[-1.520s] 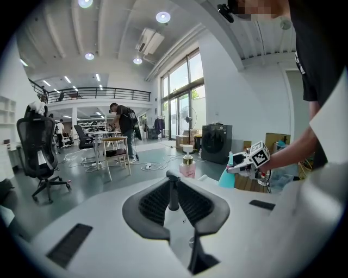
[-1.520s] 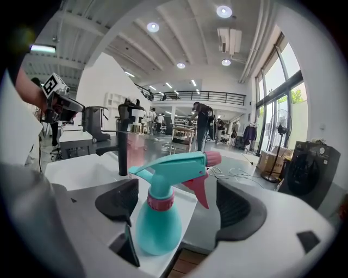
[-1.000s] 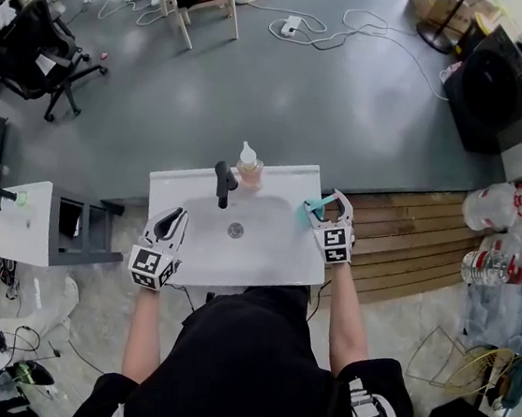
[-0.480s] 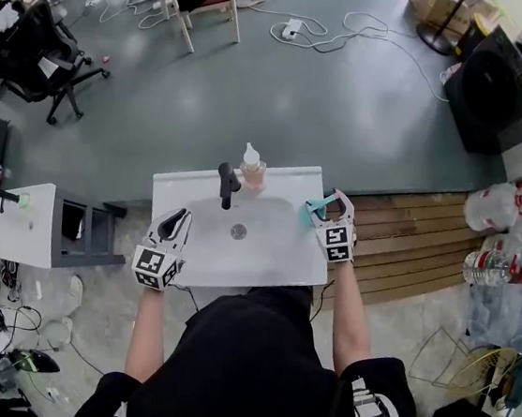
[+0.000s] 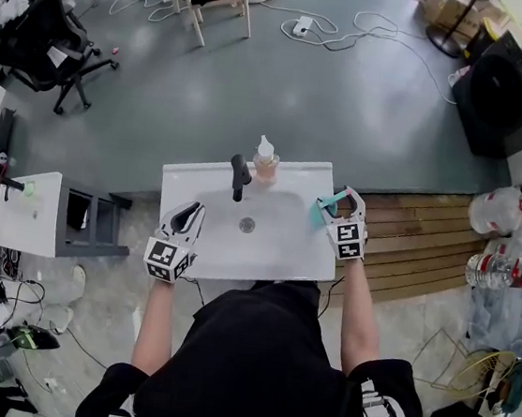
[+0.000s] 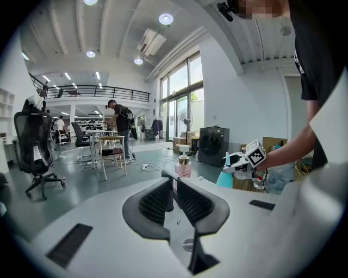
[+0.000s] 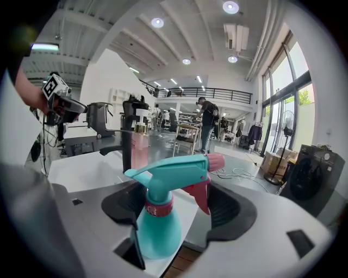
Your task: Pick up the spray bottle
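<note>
Head view has you standing at the front edge of a white sink bench (image 5: 181, 184). Open grey floor (image 5: 351, 91) lies beyond its back edge, and wooden planking (image 5: 418, 236) runs along its right side. The teal plastic spray bottle with a pink trigger (image 5: 323, 209) stands upright on the flat right rim of that bench, close to the outer edge. In the right gripper view the planks show just past its base.

Your right gripper (image 5: 336, 201) is around the bottle with its fingers spread wide. The bottle body sits nearer the left finger, the other finger stands clear of it, and nothing is pinched.

Your left gripper (image 5: 191, 211) hovers over the front-left part of the bench, its fingers drawn in to a narrow slit with nothing between them.

Between your two hands the basin is bare apart from the round metal drain (image 5: 247, 225). At the back rim a black faucet (image 5: 239, 174) and a pink pump soap bottle (image 5: 265, 164) stand side by side, apart from the spray bottle. A low white cabinet (image 5: 29, 212) stands off the left side of the bench.
</note>
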